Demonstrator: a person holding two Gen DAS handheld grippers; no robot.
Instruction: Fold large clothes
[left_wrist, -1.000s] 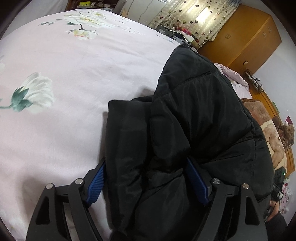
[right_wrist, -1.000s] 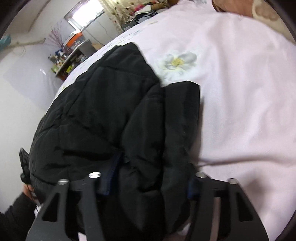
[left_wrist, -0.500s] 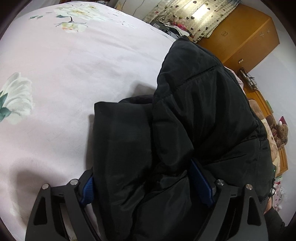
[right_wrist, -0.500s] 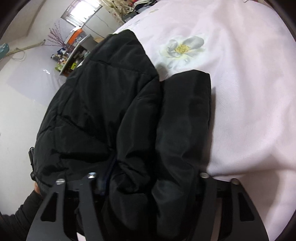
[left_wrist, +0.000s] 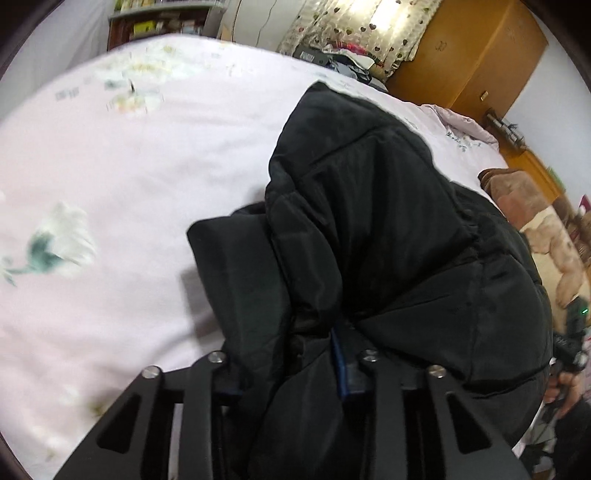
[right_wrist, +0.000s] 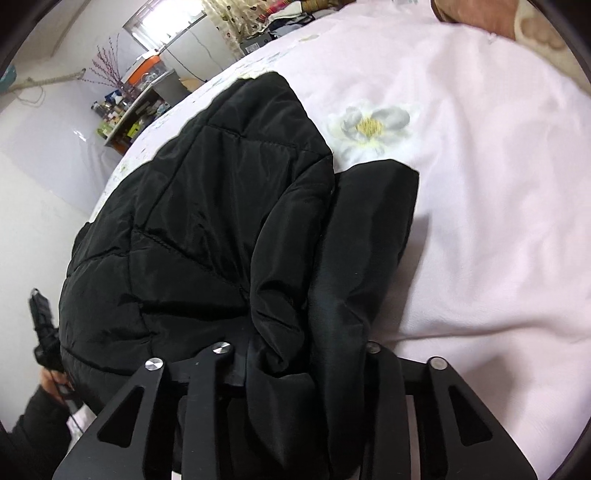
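A black puffy jacket (left_wrist: 388, 240) lies bunched on a pink flowered bed sheet (left_wrist: 110, 166), a folded sleeve beside the body. My left gripper (left_wrist: 291, 365) is shut on a thick fold of the jacket; one blue pad shows in the cloth. In the right wrist view the same jacket (right_wrist: 207, 229) fills the left and middle, and my right gripper (right_wrist: 303, 354) is shut on its near edge, fabric bulging between the fingers. The jacket's near part is raised off the sheet.
The sheet (right_wrist: 498, 184) spreads wide to the right in the right wrist view. A wooden wardrobe (left_wrist: 472, 62) and a curtained window stand beyond the bed. A brown blanket (left_wrist: 546, 236) lies at the right. A cluttered shelf (right_wrist: 133, 114) stands by the wall.
Both grippers have narrowed onto the jacket folds and lifted; the jacket's near edge has risen and the views have pulled back from the bed.
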